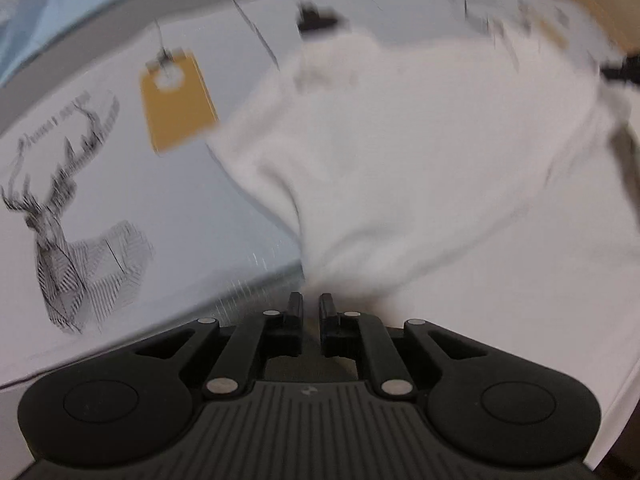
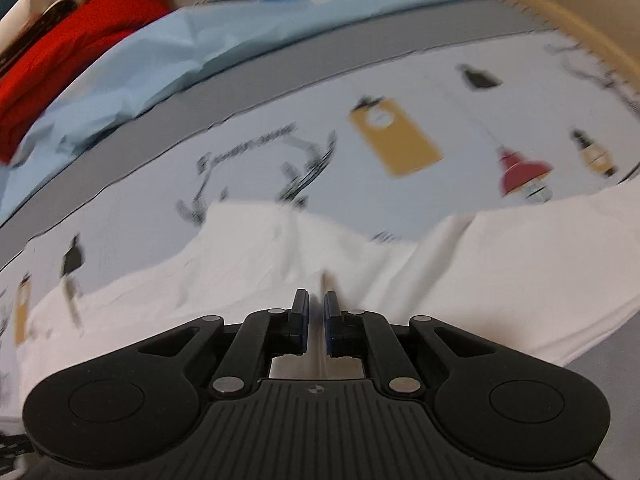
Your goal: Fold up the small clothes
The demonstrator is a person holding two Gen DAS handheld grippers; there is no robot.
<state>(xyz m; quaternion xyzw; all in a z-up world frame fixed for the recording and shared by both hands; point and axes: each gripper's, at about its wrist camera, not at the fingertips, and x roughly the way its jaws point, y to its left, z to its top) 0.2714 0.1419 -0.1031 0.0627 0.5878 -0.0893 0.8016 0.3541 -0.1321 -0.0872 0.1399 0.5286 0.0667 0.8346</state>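
2 claws, both nearly together, each pinching the white garment (image 1: pixel 400 152): left claw (image 1: pixel 310 306) at its near corner, cloth running up-right; right claw (image 2: pixel 316 304) on a raised fold. Garment lies on the printed surface (image 1: pixel 180 208).

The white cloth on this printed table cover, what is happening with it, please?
A person is folding a white garment with a handheld claw in each hand. The left claw is nearly shut on a bunched edge of it, and the right claw is nearly shut on another edge. The garment lies rumpled on a table cover printed with a deer and tags. The fold is not finished. Both views are blurred.
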